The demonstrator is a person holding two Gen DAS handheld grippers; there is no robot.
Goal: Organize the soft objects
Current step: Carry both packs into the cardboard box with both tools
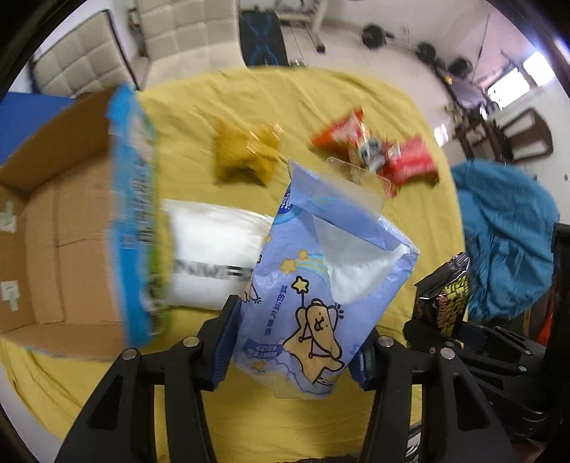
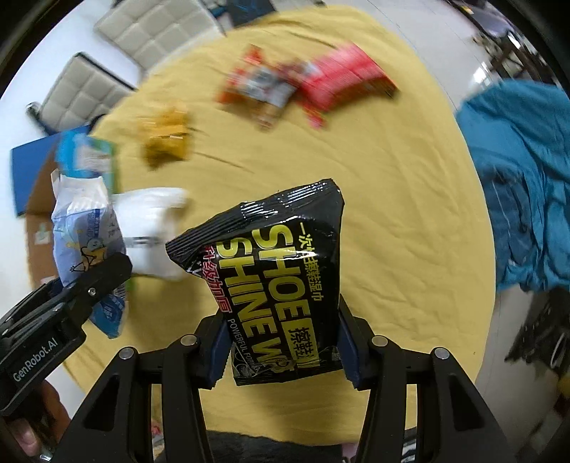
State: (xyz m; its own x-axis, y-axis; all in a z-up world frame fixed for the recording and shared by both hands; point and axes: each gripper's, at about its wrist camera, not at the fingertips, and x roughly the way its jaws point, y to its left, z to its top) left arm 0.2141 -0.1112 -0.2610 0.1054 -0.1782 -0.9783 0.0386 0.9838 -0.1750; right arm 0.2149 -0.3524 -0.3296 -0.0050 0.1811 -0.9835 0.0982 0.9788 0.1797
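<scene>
My left gripper (image 1: 294, 343) is shut on a lilac tissue pack (image 1: 320, 277) with a cartoon bear, held above the yellow table (image 1: 392, 107). It also shows in the right wrist view (image 2: 85, 242). My right gripper (image 2: 281, 343) is shut on a black shoe-shine wipes pack (image 2: 281, 270), also seen in the left wrist view (image 1: 445, 295). A cardboard box (image 1: 53, 228) stands open at the left. A blue-green pack (image 1: 137, 213) is upright at its edge.
On the table lie a white pack (image 1: 217, 249), a yellow bag (image 1: 245, 153), an orange snack bag (image 1: 342, 135) and a red bag (image 1: 409, 160). A teal cloth (image 1: 506, 235) hangs at the right. White chairs (image 1: 185, 32) stand behind.
</scene>
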